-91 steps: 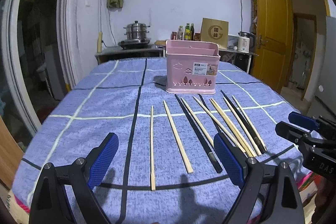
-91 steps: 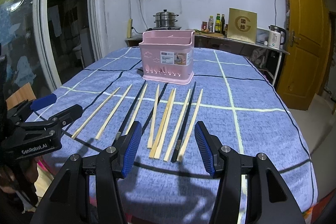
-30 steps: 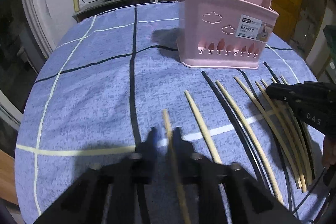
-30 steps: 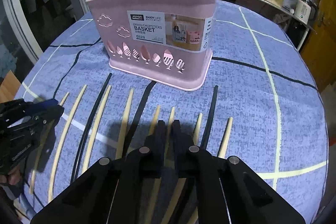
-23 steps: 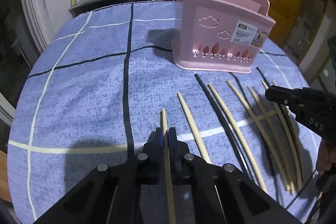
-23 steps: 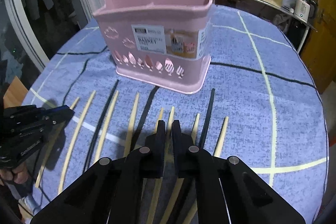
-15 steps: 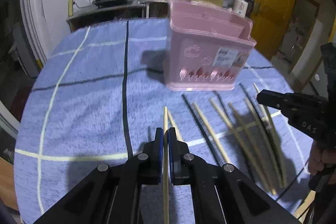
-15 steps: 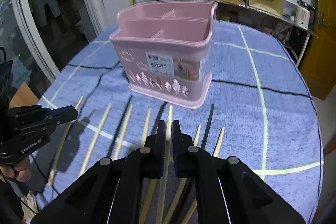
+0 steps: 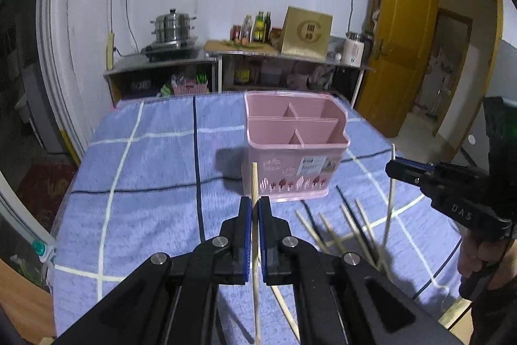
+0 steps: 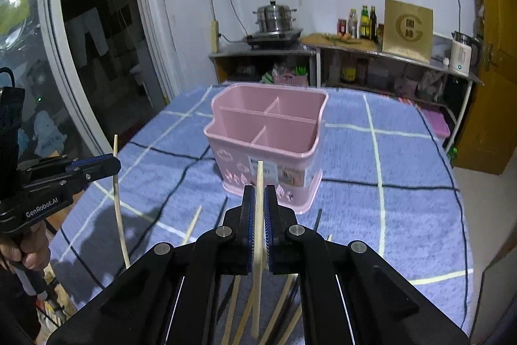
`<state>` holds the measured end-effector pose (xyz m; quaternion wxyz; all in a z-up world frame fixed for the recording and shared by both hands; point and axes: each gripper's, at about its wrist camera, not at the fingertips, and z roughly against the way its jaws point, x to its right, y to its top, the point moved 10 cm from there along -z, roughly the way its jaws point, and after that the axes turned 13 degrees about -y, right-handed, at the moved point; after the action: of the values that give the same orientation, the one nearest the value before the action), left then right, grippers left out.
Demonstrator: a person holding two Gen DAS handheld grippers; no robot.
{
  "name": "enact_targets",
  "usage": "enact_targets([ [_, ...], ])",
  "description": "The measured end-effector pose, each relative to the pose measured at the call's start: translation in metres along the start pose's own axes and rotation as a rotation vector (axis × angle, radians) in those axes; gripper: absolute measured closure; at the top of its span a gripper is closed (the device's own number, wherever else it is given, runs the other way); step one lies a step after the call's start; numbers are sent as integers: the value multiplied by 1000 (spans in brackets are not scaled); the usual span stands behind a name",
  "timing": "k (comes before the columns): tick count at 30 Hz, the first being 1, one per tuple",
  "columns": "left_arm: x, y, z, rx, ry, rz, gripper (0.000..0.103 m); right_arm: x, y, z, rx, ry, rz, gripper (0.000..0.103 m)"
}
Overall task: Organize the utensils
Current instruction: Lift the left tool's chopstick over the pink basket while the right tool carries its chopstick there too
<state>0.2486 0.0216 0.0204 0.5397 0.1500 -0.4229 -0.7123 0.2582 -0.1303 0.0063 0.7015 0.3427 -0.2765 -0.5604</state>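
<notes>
In the left wrist view the left tongs (image 9: 254,209) are clamped tight on a pale chopstick (image 9: 255,186) lifted before the pink basket (image 9: 295,151) mid-worktop (image 9: 145,183), and in the right wrist view the right tongs (image 10: 258,199) likewise pinch another pale chopstick (image 10: 259,180).

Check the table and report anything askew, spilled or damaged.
Nothing spilled or damaged. The pink basket stands upright, empty. Loose chopsticks lie fanned unevenly before it; each gripper, left and right, holds one lifted.
</notes>
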Motion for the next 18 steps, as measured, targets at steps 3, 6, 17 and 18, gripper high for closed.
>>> enact_targets([
  [3,5,12,9,27,-7,-5,99,1,8,8,26,2,-4,98],
  [6,9,21,16,47,-19,-11,99,0,16,15,50,1,-4,98],
  [17,20,70,3,87,-84,3,99,0,57,25,120,5,-13,98],
  [18,20,76,2,93,-88,7,99,1,62,25,126,9,-20,98],
])
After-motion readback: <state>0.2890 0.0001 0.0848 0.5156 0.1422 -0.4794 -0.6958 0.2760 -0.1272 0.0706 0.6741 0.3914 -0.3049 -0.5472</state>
